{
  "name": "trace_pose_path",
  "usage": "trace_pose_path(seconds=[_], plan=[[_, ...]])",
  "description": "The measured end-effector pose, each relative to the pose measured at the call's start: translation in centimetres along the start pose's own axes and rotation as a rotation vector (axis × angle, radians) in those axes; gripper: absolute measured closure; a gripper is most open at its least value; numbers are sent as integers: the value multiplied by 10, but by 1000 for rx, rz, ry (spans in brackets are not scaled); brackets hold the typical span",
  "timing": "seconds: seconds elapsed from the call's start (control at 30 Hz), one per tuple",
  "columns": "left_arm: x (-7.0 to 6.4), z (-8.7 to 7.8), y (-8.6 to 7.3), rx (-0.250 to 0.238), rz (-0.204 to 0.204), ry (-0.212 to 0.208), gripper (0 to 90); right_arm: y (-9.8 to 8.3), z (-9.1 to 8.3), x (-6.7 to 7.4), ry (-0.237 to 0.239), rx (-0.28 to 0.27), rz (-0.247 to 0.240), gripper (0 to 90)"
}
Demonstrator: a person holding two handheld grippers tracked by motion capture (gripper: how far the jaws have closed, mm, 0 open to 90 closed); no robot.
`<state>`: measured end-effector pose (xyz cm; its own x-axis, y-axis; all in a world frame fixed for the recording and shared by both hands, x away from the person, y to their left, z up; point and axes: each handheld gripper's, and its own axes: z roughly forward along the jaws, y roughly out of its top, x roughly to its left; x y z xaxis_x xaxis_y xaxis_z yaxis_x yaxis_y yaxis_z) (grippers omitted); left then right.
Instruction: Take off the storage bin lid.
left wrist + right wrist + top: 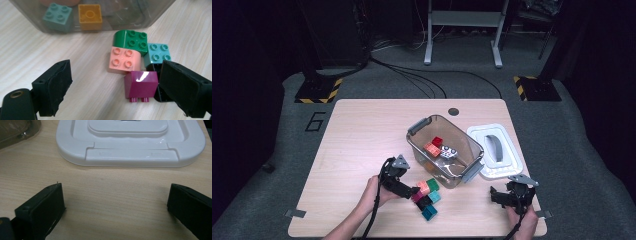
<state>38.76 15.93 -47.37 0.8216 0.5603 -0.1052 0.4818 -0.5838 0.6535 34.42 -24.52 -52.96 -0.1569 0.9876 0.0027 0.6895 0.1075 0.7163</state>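
Left claw [113, 86]: wide, around magenta brick [141, 85], near worktop's [362, 130] front edge | Right claw [115, 210]: wide, empty, front-right corner

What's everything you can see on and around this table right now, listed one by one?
Table: one, light wood.
Bin: one, clear plastic, mid-table, open, with several bricks inside.
Lid: one, white, flat on the table beside the bin.
Green brick: one, just outside the bin.
Pink brick: one, against the green brick.
Teal brick: one, beside the green brick.
Magenta brick: one, on its side.
Left claw: open over the loose bricks.
Right claw: open on bare table before the lid.
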Motion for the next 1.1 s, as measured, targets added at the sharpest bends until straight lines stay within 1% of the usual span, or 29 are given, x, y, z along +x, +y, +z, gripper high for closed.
trace_pose_path(seconds=[0.13, 0.17, 0.27, 0.3, 0.33, 0.37, 0.4, 0.47, 0.5, 0.53, 0.57, 0.67, 0.7, 0.73, 0.77, 0.8, 0.83, 0.87, 0.93, 1.1], plan=[[-8, 10, -4, 21, 23, 3, 131, 0, 0, 0, 0, 0, 0, 1], [-9, 13, -5, 19, 25, 5, 143, 0, 0, 0, 0, 0, 0, 1], [-12, 18, -9, 34, 37, 0, 159, 0, 0, 0, 0, 0, 0, 1], [-13, 19, -10, 35, 38, -7, 185, 0, 0, 0, 0, 0, 0, 1], [-13, 19, -10, 36, 51, 2, 215, 0, 0, 0, 0, 0, 0, 1], [-14, 19, -10, 31, 52, 0, 233, 0, 0, 0, 0, 0, 0, 1], [-14, 19, -10, 36, 57, -7, 256, 0, 0, 0, 0, 0, 0, 1], [-15, 18, -11, 33, 61, -11, 328, 0, 0, 0, 0, 0, 0, 1], [-15, 17, -12, 33, 71, -5, 382, 0, 0, 0, 0, 0, 0, 1], [-15, 17, -12, 32, 72, -5, 418, 0, 0, 0, 0, 0, 0, 1], [-15, 17, -13, 37, 74, -10, 434, 0, 0, 0, 0, 0, 0, 1], [-13, 18, -15, 38, 79, -10, 519, 0, 0, 0, 0, 0, 0, 1], [-13, 17, -15, 36, 78, -7, 540, 0, 0, 0, 0, 0, 0, 1], [-13, 18, -16, 24, 75, 1, 565, 0, 0, 0, 0, 0, 1, 1], [-13, 17, -16, 24, 77, 6, 577, 0, 0, 0, 0, 0, 0, 1], [-13, 17, -16, 29, 78, 2, 581, 0, 0, 0, 0, 0, 0, 1], [-13, 16, -17, 22, 83, 14, 585, 0, 0, 0, 0, 0, 0, 1], [-13, 16, -17, 22, 81, 6, 587, 0, 0, 0, 0, 0, 0, 1], [-12, 15, -18, 27, 81, 11, 589, 0, 0, 0, -1, 0, 1, 1], [-7, 11, -18, 10, 68, 26, 590, 0, 0, 0, -1, 0, 1, 1]])
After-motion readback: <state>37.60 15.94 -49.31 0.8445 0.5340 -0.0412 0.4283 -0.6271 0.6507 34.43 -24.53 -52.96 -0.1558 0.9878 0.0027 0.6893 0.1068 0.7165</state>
